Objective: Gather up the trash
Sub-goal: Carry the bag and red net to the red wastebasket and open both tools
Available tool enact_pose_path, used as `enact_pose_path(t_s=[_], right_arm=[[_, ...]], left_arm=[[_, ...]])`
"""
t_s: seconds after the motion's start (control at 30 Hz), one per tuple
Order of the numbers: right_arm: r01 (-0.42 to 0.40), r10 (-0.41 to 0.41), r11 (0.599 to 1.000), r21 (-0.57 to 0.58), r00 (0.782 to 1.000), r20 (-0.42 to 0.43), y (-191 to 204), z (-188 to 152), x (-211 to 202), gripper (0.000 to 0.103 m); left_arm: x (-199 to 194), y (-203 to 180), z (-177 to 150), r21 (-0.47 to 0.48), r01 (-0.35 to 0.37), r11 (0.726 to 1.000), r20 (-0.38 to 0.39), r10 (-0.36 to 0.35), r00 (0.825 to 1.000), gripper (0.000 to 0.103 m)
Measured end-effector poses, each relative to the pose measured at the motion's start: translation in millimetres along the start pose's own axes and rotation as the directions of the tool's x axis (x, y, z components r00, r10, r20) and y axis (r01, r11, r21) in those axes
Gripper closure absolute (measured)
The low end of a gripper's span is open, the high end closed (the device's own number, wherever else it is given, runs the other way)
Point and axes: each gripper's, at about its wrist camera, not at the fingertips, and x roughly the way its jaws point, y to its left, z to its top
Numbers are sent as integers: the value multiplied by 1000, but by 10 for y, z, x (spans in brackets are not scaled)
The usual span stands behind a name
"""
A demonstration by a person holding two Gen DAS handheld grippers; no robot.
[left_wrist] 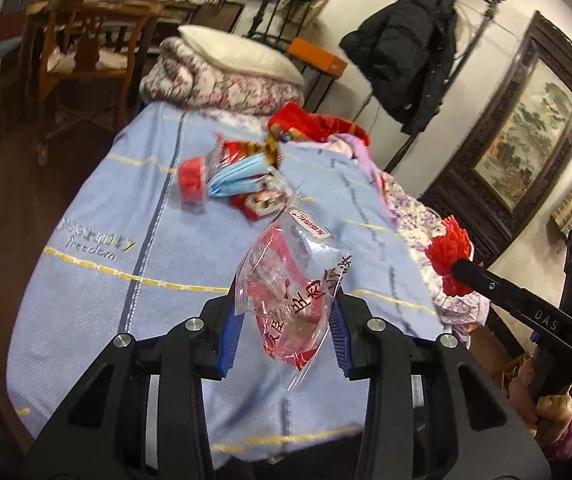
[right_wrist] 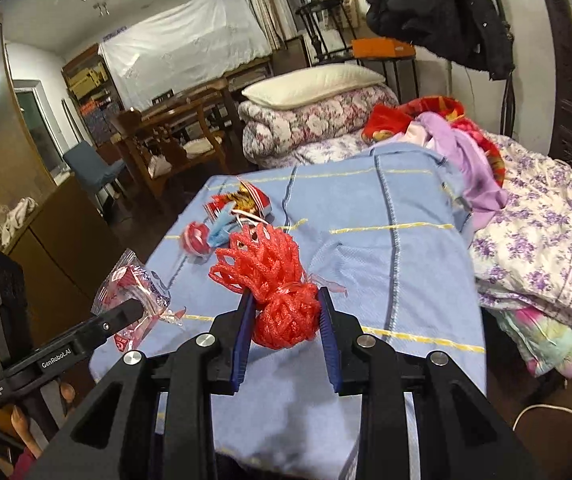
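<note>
The left gripper (left_wrist: pixel 286 320) is being kept nearly closed, its blue pads (left_wrist: pixel 230 336) pressing a clear plastic bag with red print (left_wrist: pixel 293 280), which is being held above the blue blanket (left_wrist: pixel 106 208). The right gripper (right_wrist: pixel 286 320) is being kept narrowly closed on a red foam net (right_wrist: pixel 278 292), bunched between its pads and being carried clear of the blanket.

Further trash is being left on the blanket beyond both grippers: a red round lid (left_wrist: pixel 190 178), a blue face mask (left_wrist: pixel 238 182) touching it, and red snack wrappers (left_wrist: pixel 258 200) beside and beneath the mask. A folded floral quilt (left_wrist: pixel 214 80) with a white pillow (left_wrist: pixel 242 52) on top is being noted behind.
</note>
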Motion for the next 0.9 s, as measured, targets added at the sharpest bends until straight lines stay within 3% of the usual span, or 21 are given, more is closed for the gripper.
enact_pose_path(t_s=[0.63, 0.9], right_arm=[[-17, 19, 1000, -13, 980, 197, -31, -333, -1453, 71], [8, 0, 1000, -27, 959, 284, -113, -591, -2119, 71]], left_arm=[[-856, -1005, -323, 186, 65, 980, 103, -86, 991, 64], [-1247, -1383, -545, 257, 114, 960, 131, -151, 980, 64]])
